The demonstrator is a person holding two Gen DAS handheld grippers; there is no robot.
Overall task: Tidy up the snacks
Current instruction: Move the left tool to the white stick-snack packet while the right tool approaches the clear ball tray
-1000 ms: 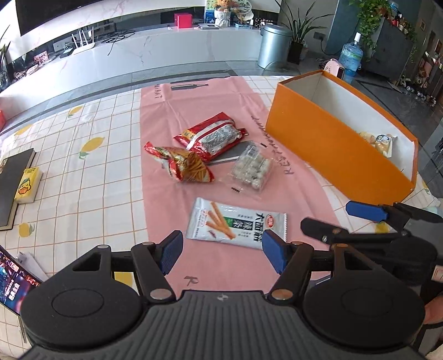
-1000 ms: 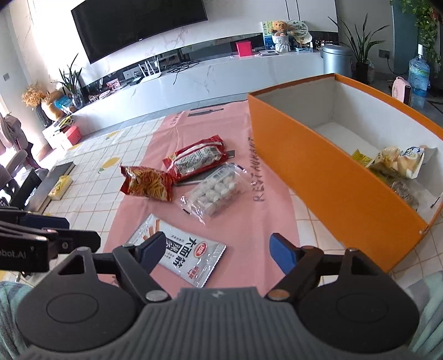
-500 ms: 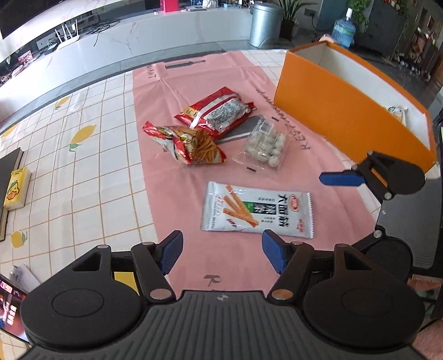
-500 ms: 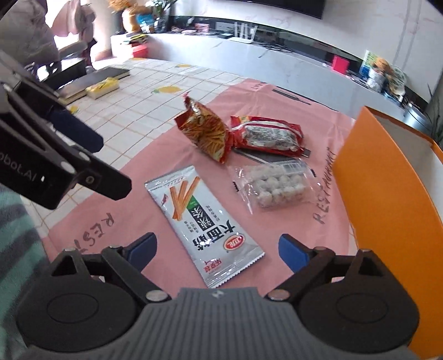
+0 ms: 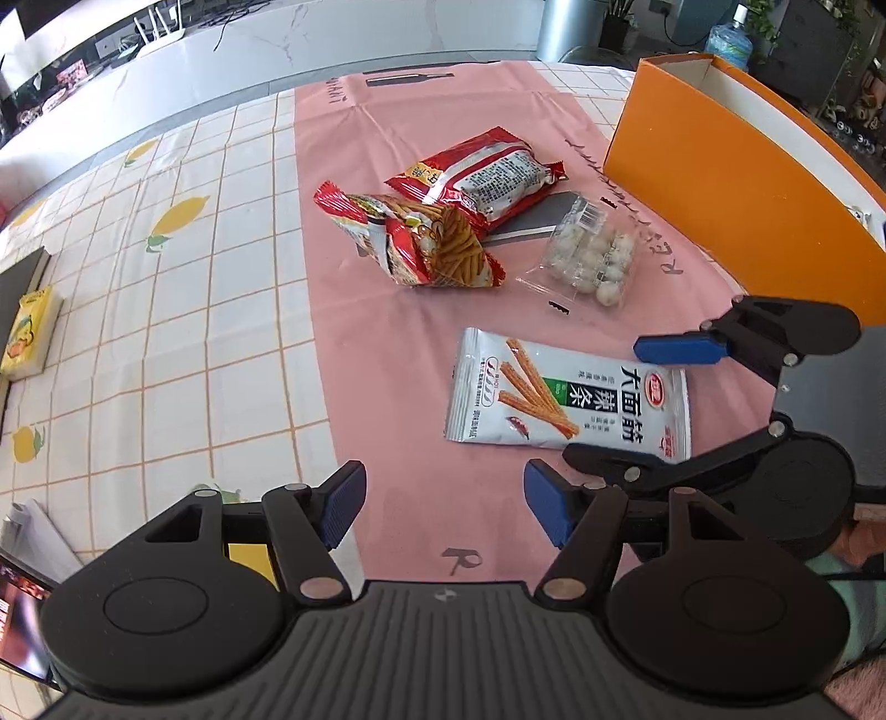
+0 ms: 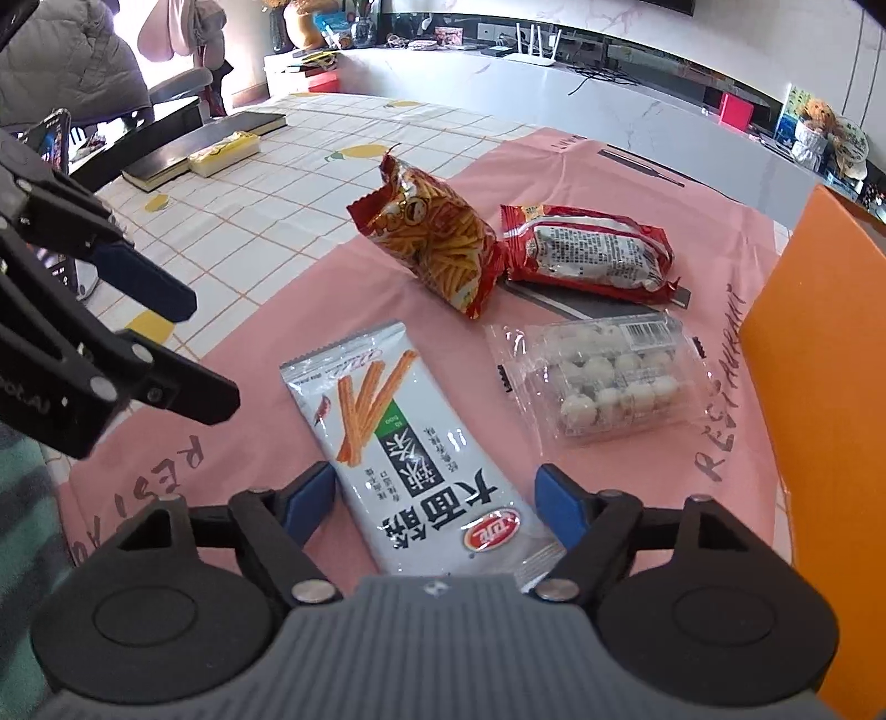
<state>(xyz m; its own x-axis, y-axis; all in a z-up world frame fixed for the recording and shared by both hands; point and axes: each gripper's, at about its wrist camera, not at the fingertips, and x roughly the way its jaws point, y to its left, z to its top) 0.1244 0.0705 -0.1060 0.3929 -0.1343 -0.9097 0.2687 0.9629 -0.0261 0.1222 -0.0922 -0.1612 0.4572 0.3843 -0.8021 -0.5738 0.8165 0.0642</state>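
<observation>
While dropping in from a second ago, right gripper [image 6: 434, 501] closing around flat white foil spicy-stick packet [image 6: 410, 437] on pink mat [image 6: 266, 310], pads not yet pressing; left gripper [image 5: 443, 501] hanging apart, empty; pickup looking imminent.

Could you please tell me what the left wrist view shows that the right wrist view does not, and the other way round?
Only the left wrist view shows the water bottle behind the orange box. Only the right wrist view shows the grey jacket on a chair. Both show the white spicy-stick packet, the red chip bag, the clear tray of white balls, and the right gripper, its jaws closing either side of the white packet without pressing it.
</observation>
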